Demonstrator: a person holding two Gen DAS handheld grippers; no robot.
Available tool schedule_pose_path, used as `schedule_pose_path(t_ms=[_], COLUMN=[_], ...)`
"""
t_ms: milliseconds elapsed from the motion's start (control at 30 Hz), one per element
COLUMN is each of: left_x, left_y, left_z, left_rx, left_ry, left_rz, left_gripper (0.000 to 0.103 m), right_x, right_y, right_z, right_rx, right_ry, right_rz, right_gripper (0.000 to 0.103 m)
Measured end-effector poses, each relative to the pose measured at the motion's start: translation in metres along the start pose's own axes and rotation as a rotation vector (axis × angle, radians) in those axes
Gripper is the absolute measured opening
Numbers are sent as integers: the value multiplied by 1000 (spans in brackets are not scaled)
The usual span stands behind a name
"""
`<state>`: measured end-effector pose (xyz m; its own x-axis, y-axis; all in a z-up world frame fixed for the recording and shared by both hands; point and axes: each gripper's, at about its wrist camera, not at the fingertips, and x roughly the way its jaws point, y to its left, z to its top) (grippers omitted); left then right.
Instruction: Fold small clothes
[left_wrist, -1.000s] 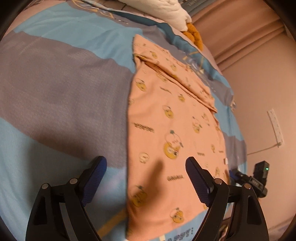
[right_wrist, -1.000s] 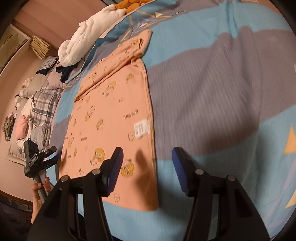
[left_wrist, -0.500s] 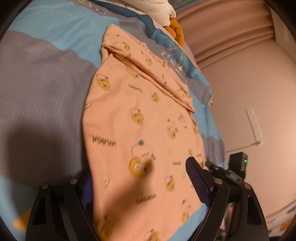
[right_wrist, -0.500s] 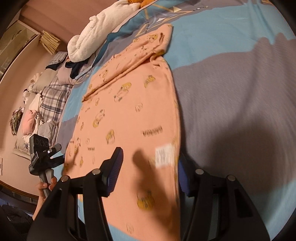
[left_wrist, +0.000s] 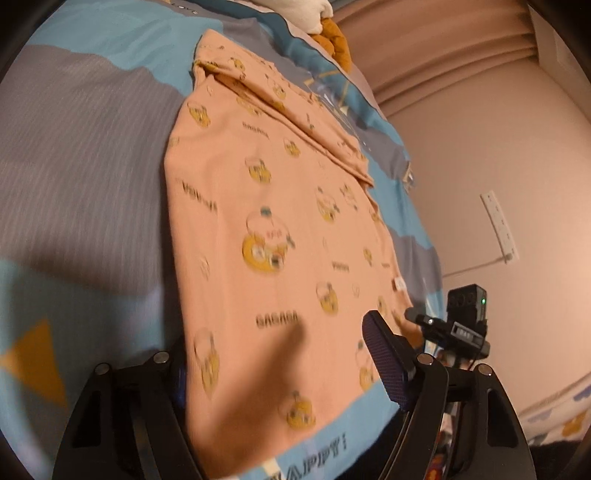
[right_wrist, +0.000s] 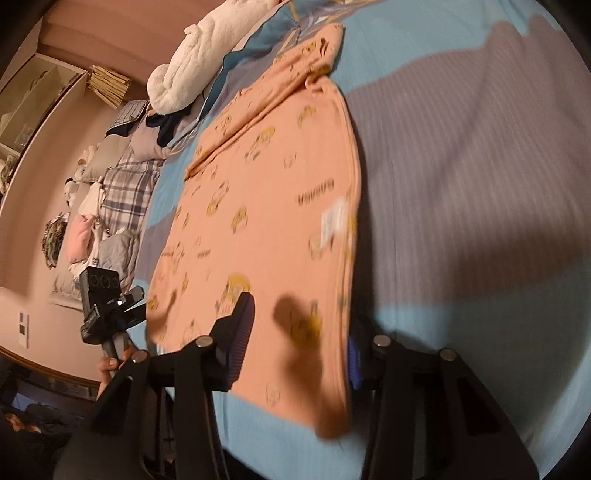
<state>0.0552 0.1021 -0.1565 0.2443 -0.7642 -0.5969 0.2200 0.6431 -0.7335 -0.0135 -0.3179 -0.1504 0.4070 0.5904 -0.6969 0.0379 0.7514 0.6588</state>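
Note:
A small peach garment (left_wrist: 266, 206) printed with yellow cartoon figures lies flat on the bed, its far part folded over; it also shows in the right wrist view (right_wrist: 273, 206). My left gripper (left_wrist: 280, 365) is open and straddles the garment's near left edge, the left finger hidden under the cloth. My right gripper (right_wrist: 299, 343) is open and straddles the near right edge, its right finger partly hidden behind the cloth. A white care label (right_wrist: 332, 221) shows near that edge.
The bed cover (left_wrist: 74, 155) is blue and grey. A white blanket (right_wrist: 199, 62) and plaid pillows (right_wrist: 122, 184) lie at the far end. The other gripper (left_wrist: 461, 328) shows near the wall; a wall socket strip (left_wrist: 498, 229) hangs there.
Both grippers have moved forward and down onto the garment's near corners, so each now has the cloth edge between its fingers. The jaws have stayed open.

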Motion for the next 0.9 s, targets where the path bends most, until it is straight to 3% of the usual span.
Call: schedule_pose_path(t_ms=[67, 133, 200, 267, 367, 567, 733, 900], left_x=[1, 3, 3, 0, -5, -9, -12, -19], left_y=[-1, 3, 11, 23, 34, 36, 27, 9], left_z=[-2, 2, 5, 3, -5, -13, 3, 26], left_rx=[8, -29, -76, -129, -182, -226, -232, -185], left_ry=[0, -4, -1, -10, -16, -39, -78, -128], left_rz=[23, 30, 39, 35, 9, -56, -155, -207], left_gripper=[71, 57, 28, 16, 3, 1, 0, 0], right_x=[-1, 2, 4, 3, 0, -1, -7, -22], right_y=[0, -2, -4, -4, -6, 2, 7, 19], right_z=[-6, -7, -5, -6, -10, -21, -12, 7], right_rx=[-3, 6, 17, 13, 17, -35, -7, -9], right_ry=[2, -1, 4, 6, 9, -4, -71, -161], right_rz=[-2, -12, -18, -25, -6, 31, 145, 259], right_gripper=[36, 25, 19, 10, 8, 7, 6, 6])
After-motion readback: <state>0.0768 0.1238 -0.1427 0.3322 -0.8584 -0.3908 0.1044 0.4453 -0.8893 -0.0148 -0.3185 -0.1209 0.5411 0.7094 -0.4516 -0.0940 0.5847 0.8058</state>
